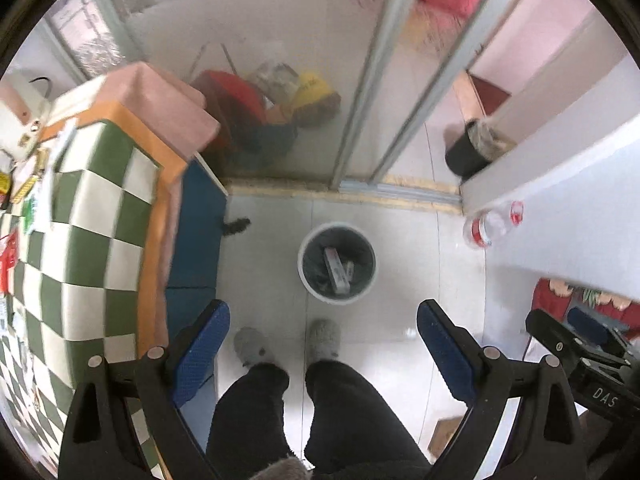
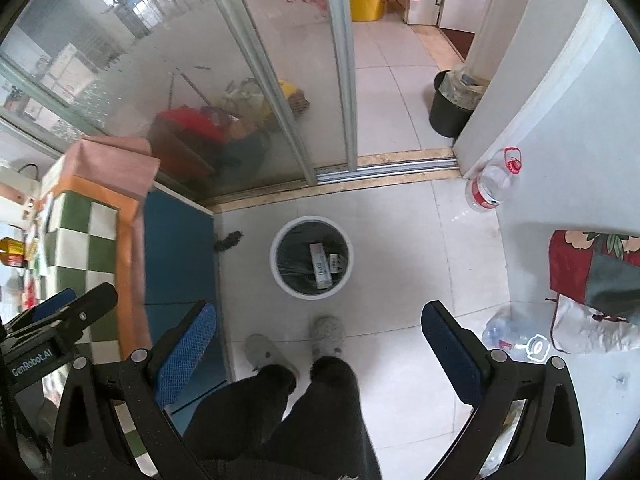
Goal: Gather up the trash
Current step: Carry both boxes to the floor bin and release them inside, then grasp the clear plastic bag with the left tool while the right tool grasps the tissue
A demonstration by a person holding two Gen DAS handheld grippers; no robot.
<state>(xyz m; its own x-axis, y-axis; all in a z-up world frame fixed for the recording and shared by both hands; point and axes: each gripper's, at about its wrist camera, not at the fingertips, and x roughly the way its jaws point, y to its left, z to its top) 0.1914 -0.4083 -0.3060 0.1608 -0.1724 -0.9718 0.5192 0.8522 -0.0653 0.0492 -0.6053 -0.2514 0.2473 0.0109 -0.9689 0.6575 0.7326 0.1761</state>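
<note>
A white trash bin (image 1: pixel 337 263) with a dark liner stands on the tiled floor, also in the right wrist view (image 2: pixel 311 258). Small boxes (image 2: pixel 321 266) lie inside it. My left gripper (image 1: pixel 323 344) is open and empty, held high above the floor near the bin. My right gripper (image 2: pixel 319 340) is open and empty too, beside the left one. Loose packets and wrappers (image 1: pixel 24 196) lie on the checkered table (image 1: pixel 92 240) at the left.
A glass sliding door (image 2: pixel 256 80) is behind the bin. An empty water bottle (image 2: pixel 494 184) stands by the white wall; another (image 2: pixel 508 334) lies right. A black bin (image 2: pixel 452 108) stands past the doorway. The person's legs and slippers (image 2: pixel 328 336) are below.
</note>
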